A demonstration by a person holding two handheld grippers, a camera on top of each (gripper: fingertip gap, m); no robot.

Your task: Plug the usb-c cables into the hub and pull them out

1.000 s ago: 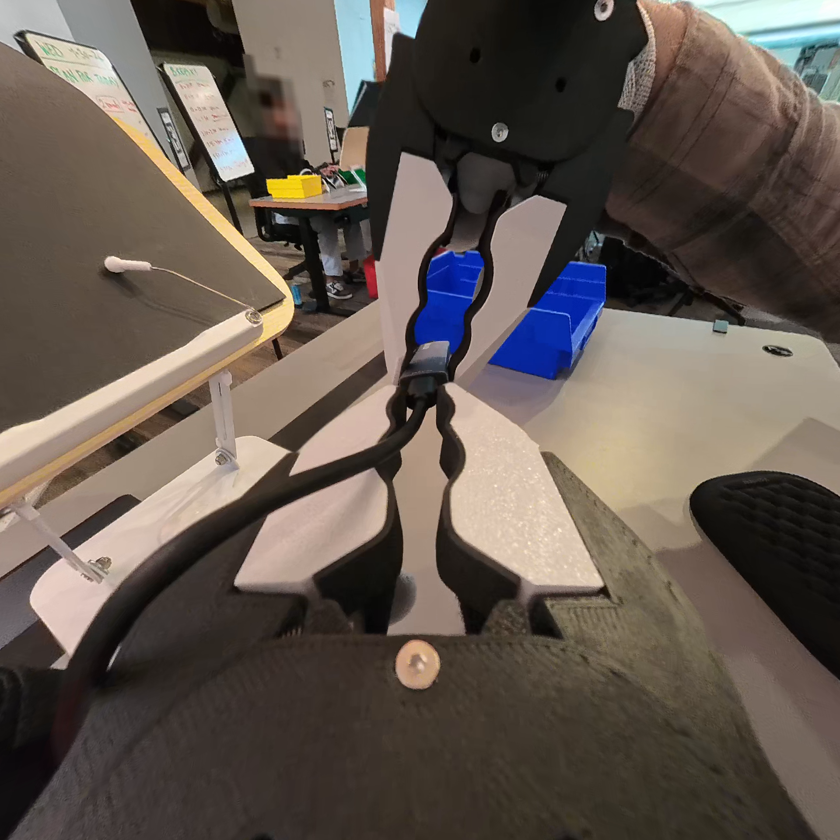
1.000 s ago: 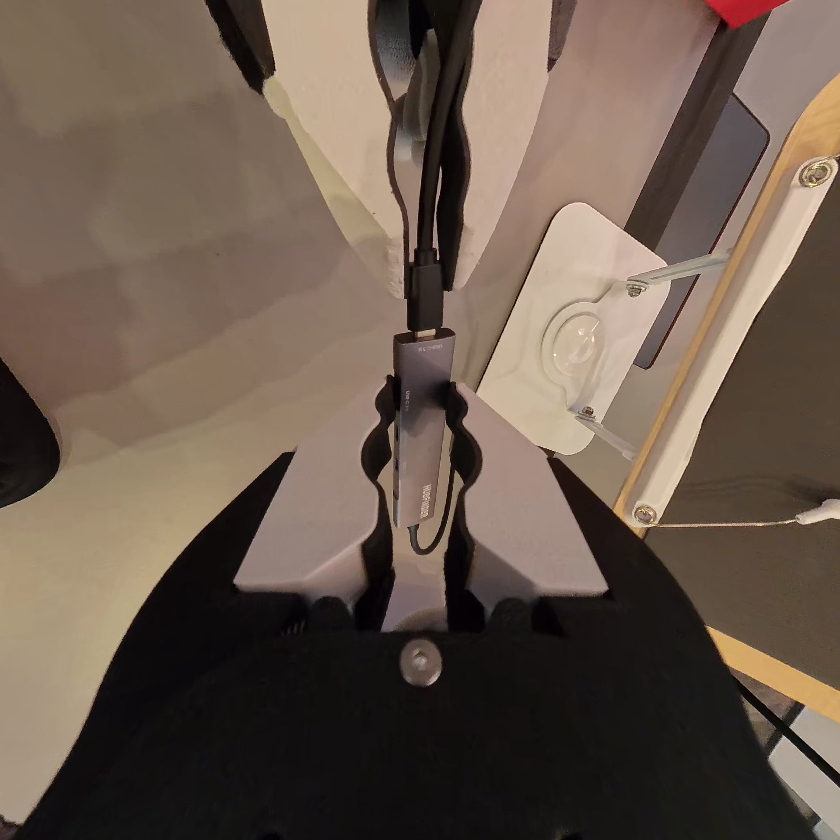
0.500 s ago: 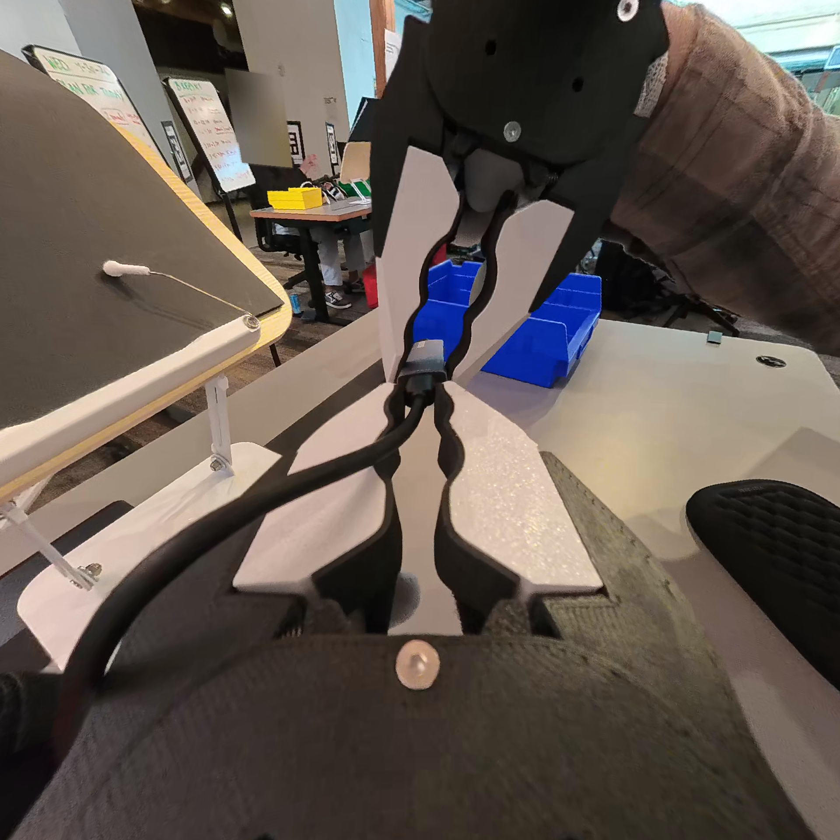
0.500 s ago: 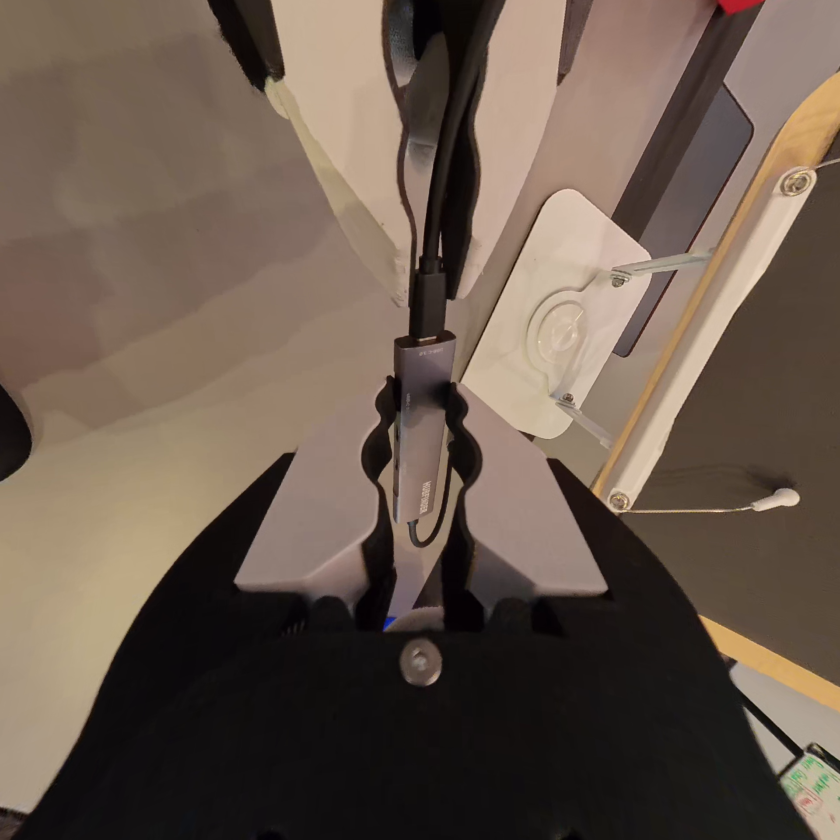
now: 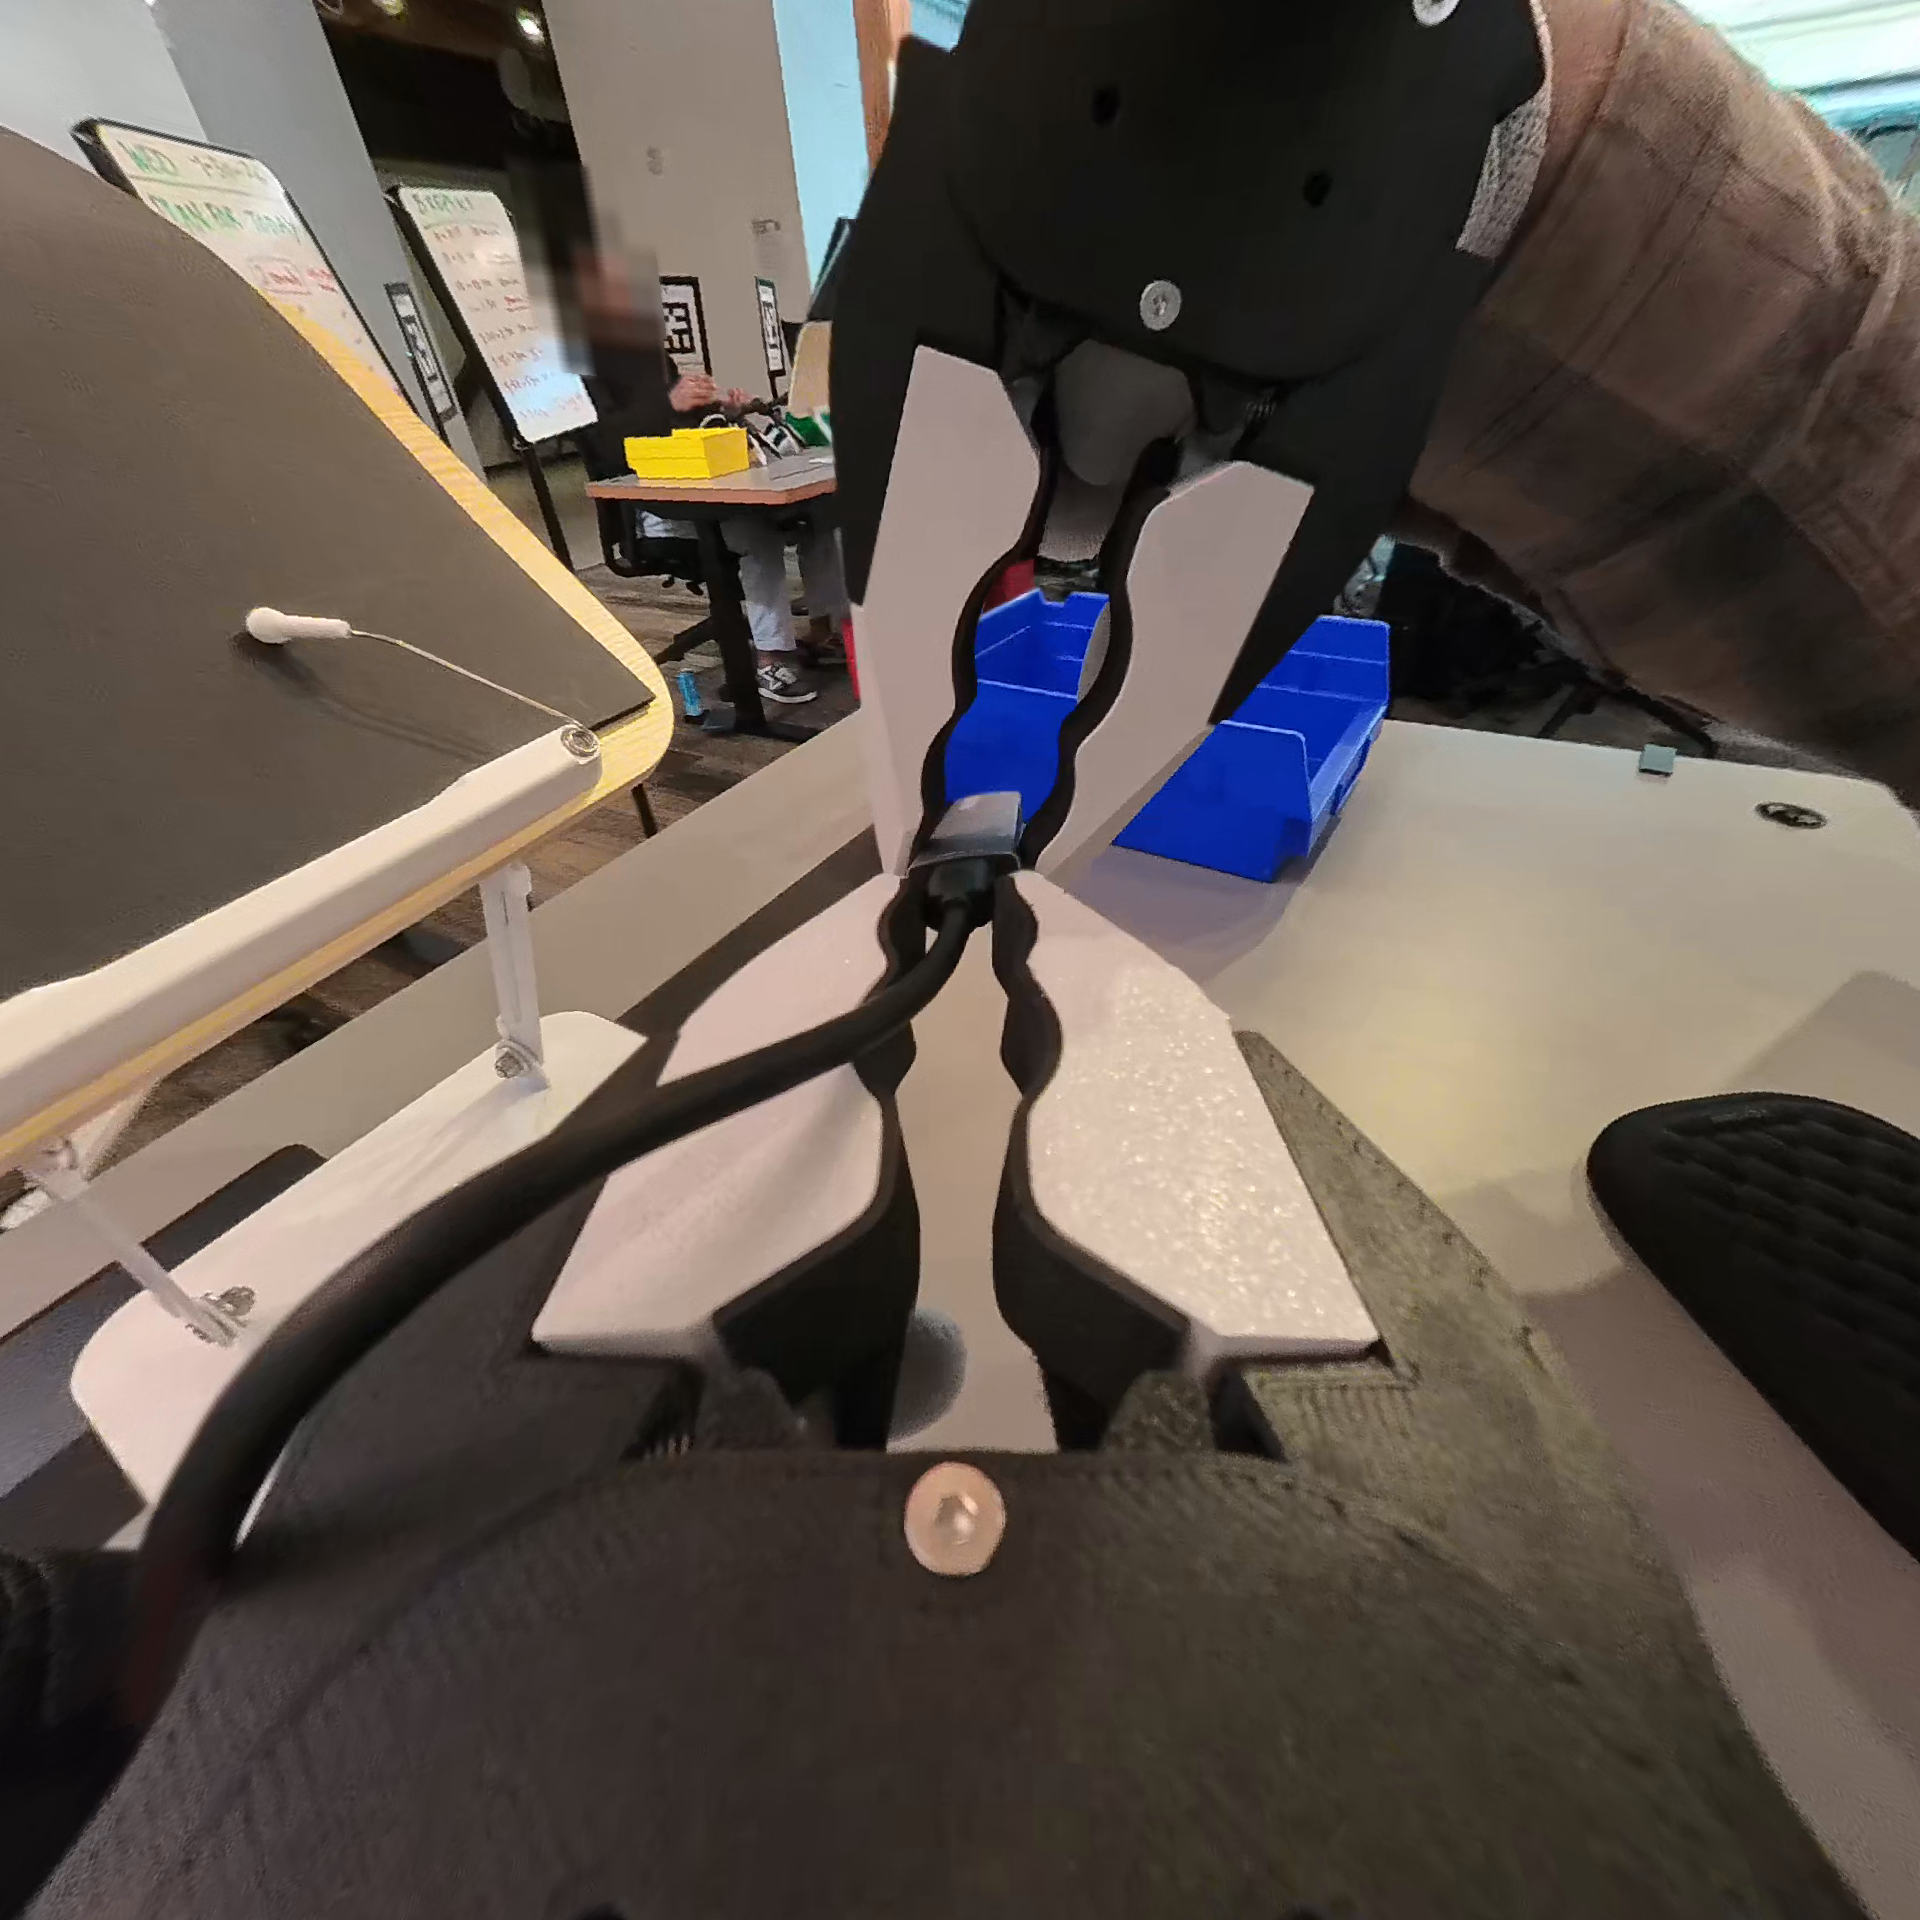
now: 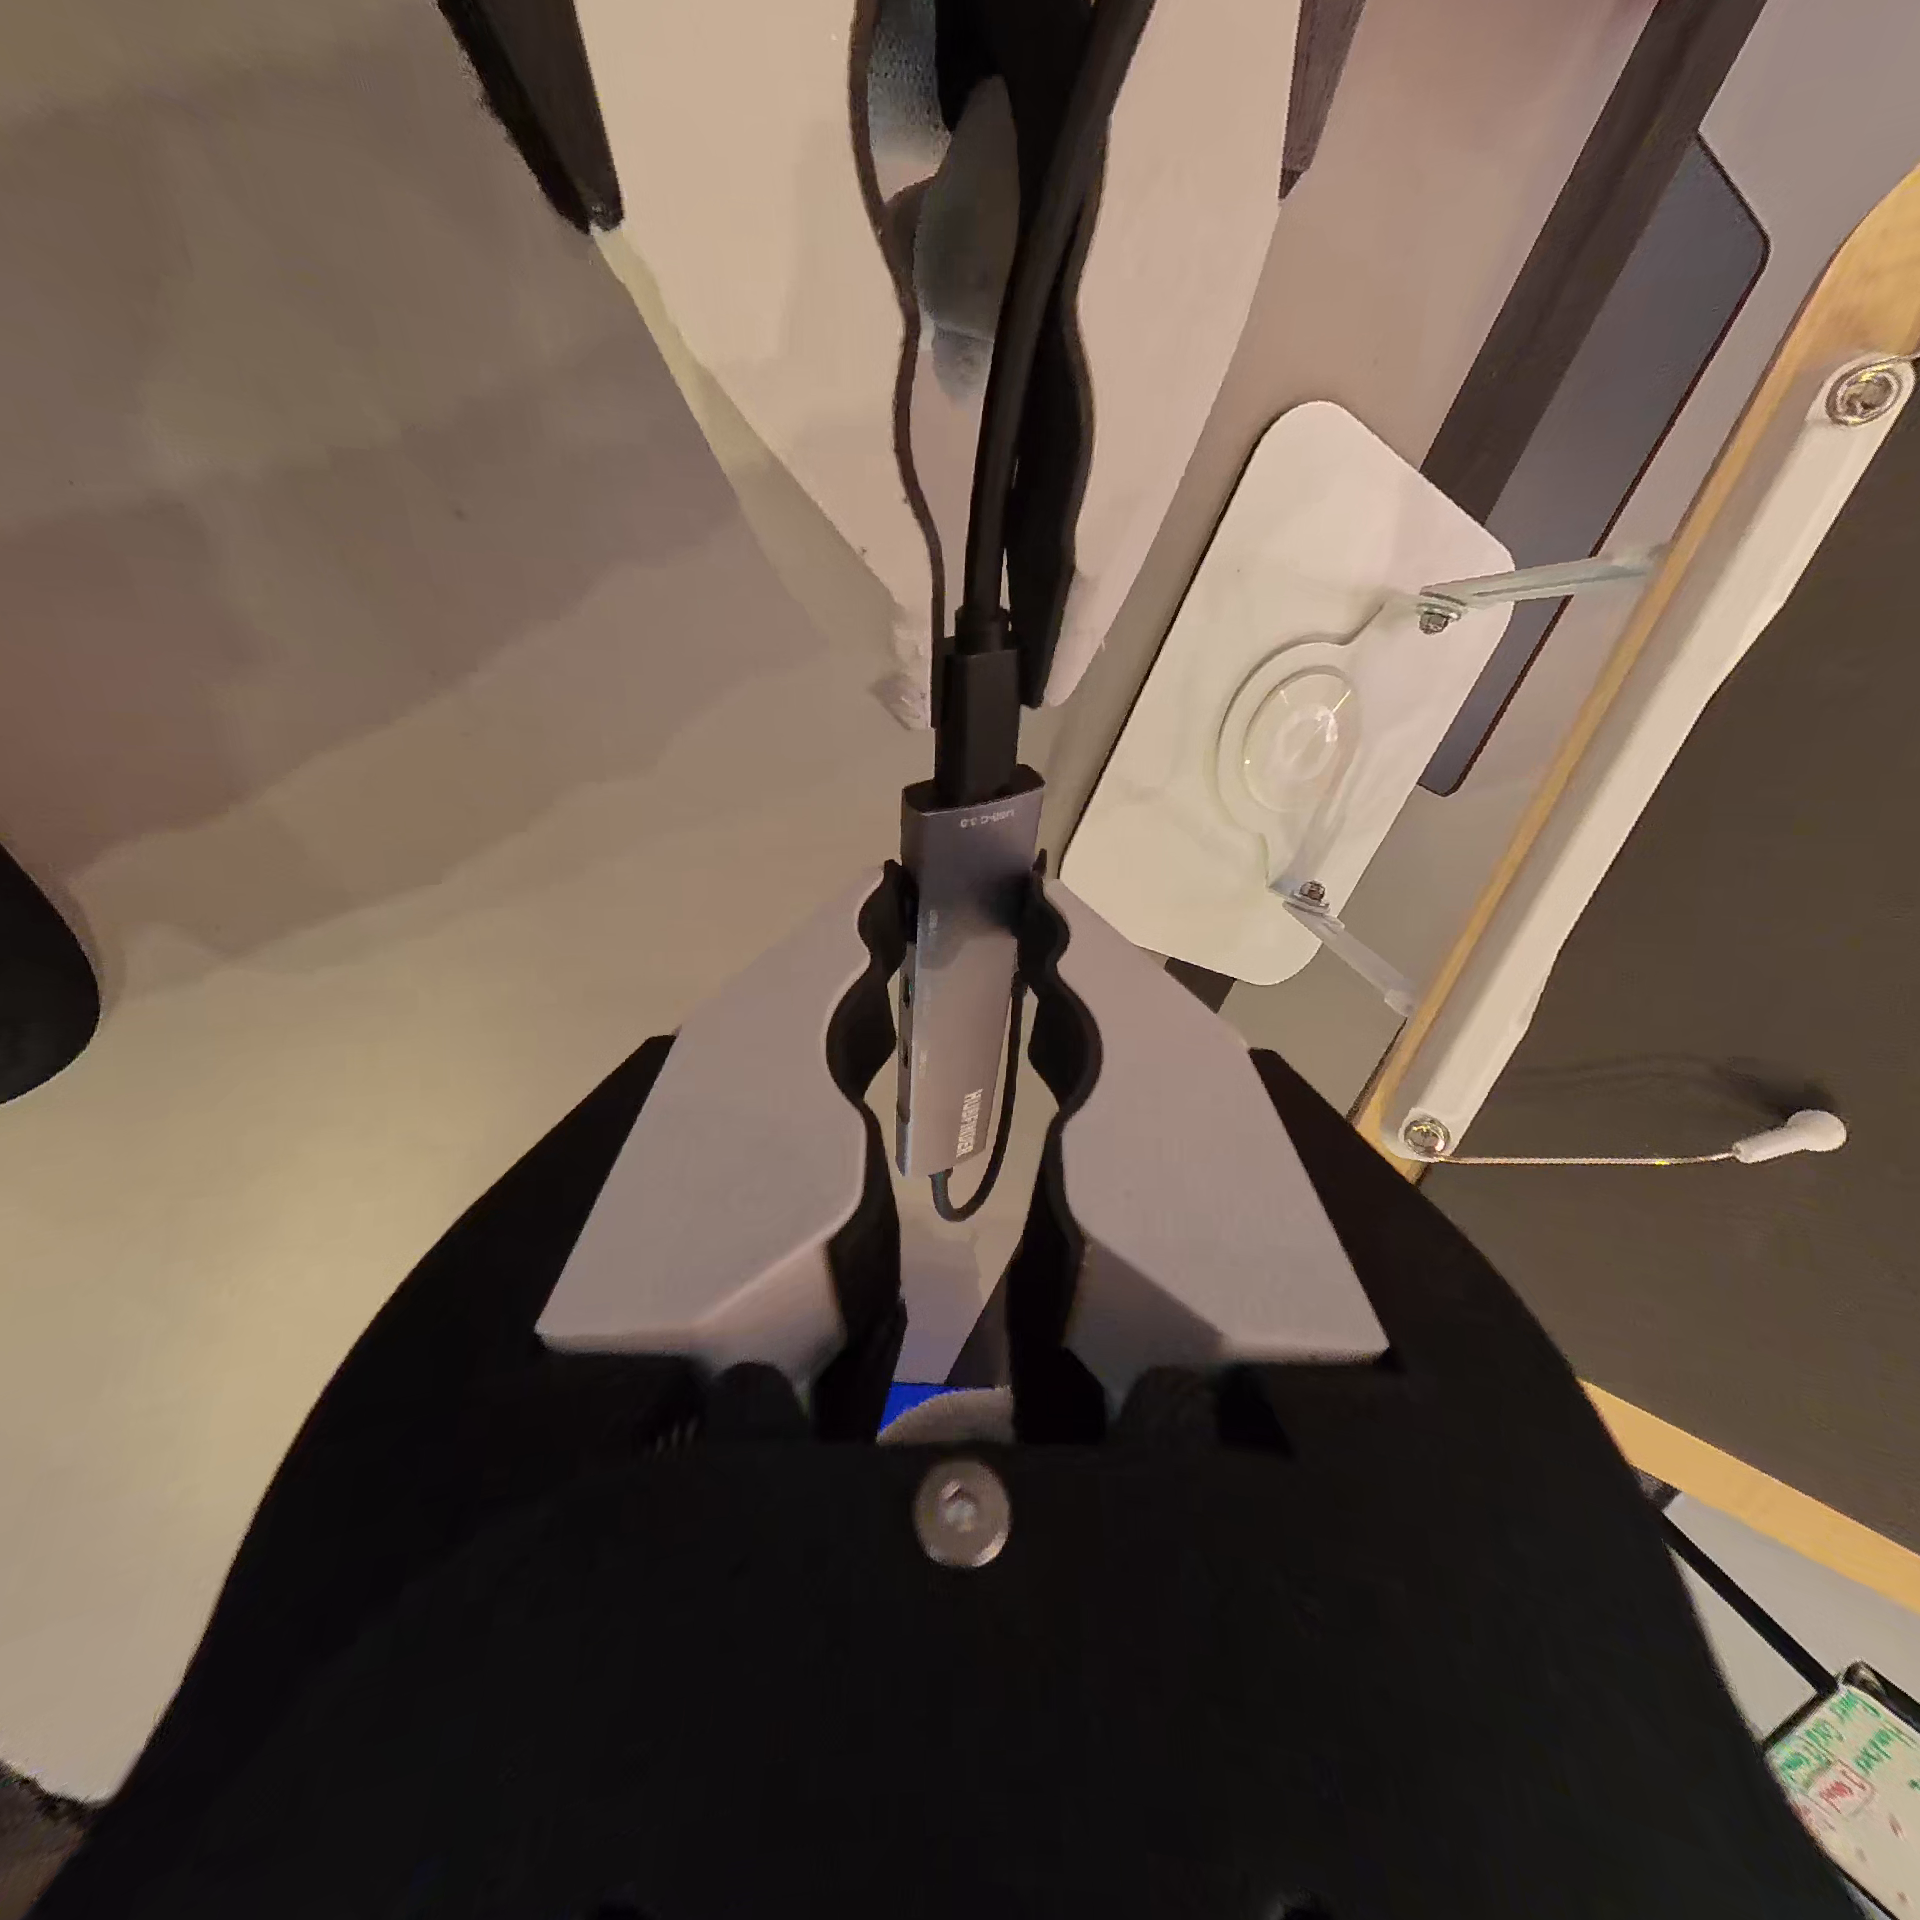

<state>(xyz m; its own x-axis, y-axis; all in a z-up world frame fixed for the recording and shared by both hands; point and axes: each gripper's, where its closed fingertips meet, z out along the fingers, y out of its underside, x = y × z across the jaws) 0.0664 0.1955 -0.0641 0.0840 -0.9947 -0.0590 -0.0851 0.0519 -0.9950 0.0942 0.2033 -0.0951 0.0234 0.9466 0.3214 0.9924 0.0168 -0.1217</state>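
My right gripper point(image 6: 966, 883) is shut on a slim grey hub point(image 6: 961, 997) and holds it above the table. A black usb-c plug point(image 6: 977, 717) sits in the hub's far end. My left gripper point(image 6: 982, 686) comes from the opposite side, shut on that plug. In the left wrist view my left gripper point(image 5: 956, 896) pinches the plug point(image 5: 961, 878). Its black cable point(image 5: 582, 1132) trails off to the lower left. The right gripper point(image 5: 971, 844) reaches down from above with the hub point(image 5: 985, 812) between its fingertips.
A tilted black board with a wooden rim point(image 5: 260, 623) stands on a white base point(image 5: 343, 1195) at the left. Blue bins point(image 5: 1247, 769) sit on the pale table point(image 5: 1558, 935) behind. A black mesh pad point(image 5: 1766, 1247) is at the right. A person sits at a far table. Tip to tip, the grippers are about 5 cm apart.
Both grippers stay shut and have shifted a little together. The thin silvery gap between plug and hub no longer shows, so the plug sits tighter against the hub.
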